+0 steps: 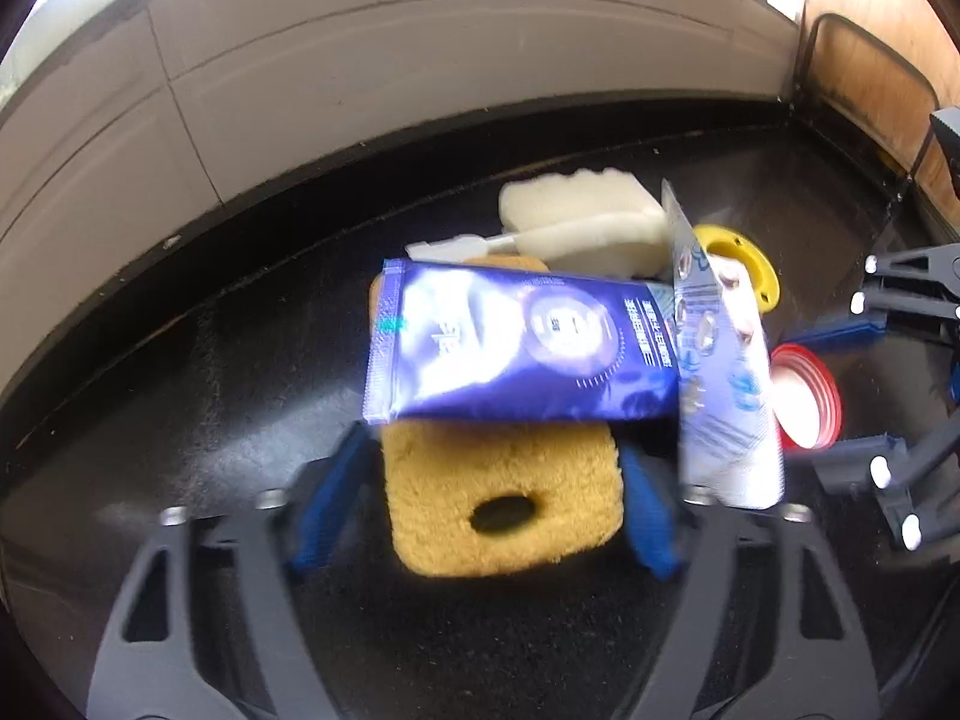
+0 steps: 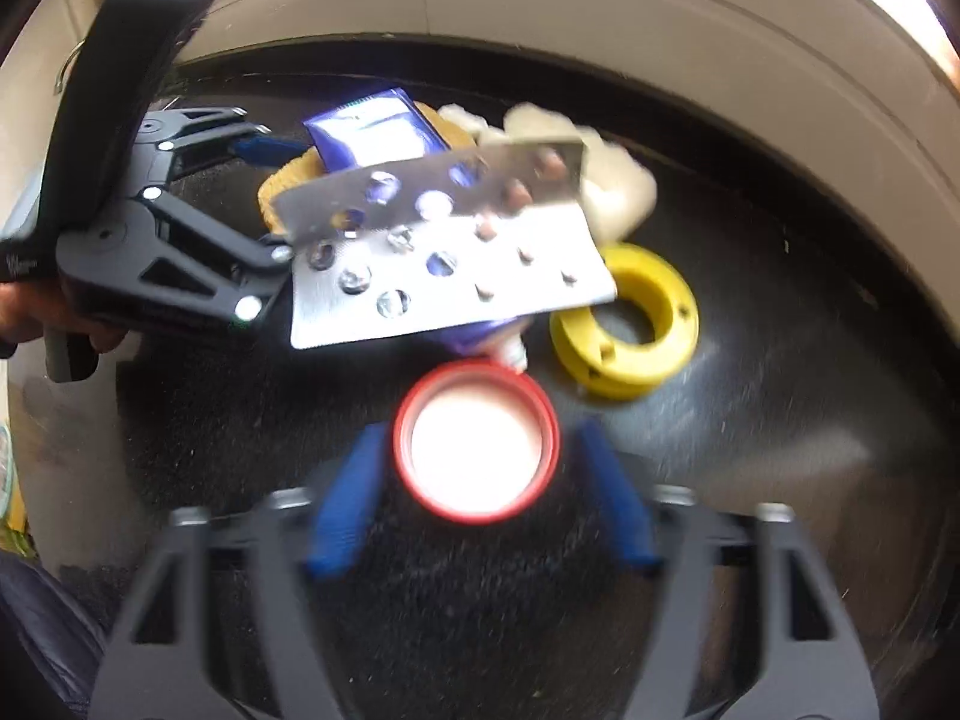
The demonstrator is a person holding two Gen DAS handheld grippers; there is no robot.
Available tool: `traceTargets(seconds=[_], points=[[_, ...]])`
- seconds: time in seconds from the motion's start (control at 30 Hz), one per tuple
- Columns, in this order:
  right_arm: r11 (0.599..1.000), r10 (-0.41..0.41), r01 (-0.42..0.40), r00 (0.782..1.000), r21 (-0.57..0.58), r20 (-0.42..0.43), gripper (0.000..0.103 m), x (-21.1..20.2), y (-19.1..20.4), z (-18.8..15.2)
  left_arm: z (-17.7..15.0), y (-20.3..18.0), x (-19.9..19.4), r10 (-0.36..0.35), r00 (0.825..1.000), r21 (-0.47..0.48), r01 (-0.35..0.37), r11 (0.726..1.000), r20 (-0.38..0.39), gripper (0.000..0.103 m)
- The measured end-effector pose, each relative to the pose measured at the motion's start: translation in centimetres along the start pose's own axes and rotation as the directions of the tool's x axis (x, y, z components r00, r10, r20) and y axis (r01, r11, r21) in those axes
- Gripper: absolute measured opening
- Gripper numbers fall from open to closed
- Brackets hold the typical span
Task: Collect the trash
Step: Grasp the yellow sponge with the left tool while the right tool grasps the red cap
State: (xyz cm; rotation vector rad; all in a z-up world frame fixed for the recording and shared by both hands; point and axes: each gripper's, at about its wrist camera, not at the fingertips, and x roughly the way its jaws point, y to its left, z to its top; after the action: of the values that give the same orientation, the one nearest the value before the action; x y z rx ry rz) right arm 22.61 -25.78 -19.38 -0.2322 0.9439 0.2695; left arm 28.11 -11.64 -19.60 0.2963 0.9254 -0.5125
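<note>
Left gripper [image 1: 498, 498]: blue fingers [image 1: 327, 504] part open, straddling the yellow rectangular sponge with an oval hole [image 1: 504, 492]; contact unclear through blur. A blue toothpaste tube [image 1: 516, 348] lies across the sponge; a silver blister pack [image 1: 720, 372] leans over the tube's end. White foam pieces [image 1: 588, 222] and a yellow plastic ring [image 1: 744, 264] sit behind, all on the black speckled surface [image 1: 180, 360].

Right gripper [image 2: 477, 504]: fingers part open on either side of the red-rimmed round lid [image 2: 477, 441], not visibly pressing it.
</note>
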Motion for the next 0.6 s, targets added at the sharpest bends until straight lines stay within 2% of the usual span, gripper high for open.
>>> traceTargets(seconds=[0.2, 0.37, 0.6], points=[[1.0, 0.006, -0.006, 1.0, 0.023, 0.004, 0.049, -0.9, 0.0, 0.4, -0.1, 0.0, -1.4, 0.043, 0.998, -0.058, -0.045, 0.997, -0.038, 0.056], [0.998, -0.008, 0.005, 0.999, 0.059, 0.043, 0.049, -3.6, -0.7, -0.3, -0.1, 0.1, -6.1, 0.091, 0.996, -0.112, -0.091, 0.989, -0.005, 0.056], [0.997, -0.056, 0.05, 0.993, 0.059, 0.104, 0.049, -8.6, 1.0, -2.0, -1.2, -0.4, -12.2, 0.182, 0.983, -0.142, -0.177, 0.974, 0.025, 0.056]])
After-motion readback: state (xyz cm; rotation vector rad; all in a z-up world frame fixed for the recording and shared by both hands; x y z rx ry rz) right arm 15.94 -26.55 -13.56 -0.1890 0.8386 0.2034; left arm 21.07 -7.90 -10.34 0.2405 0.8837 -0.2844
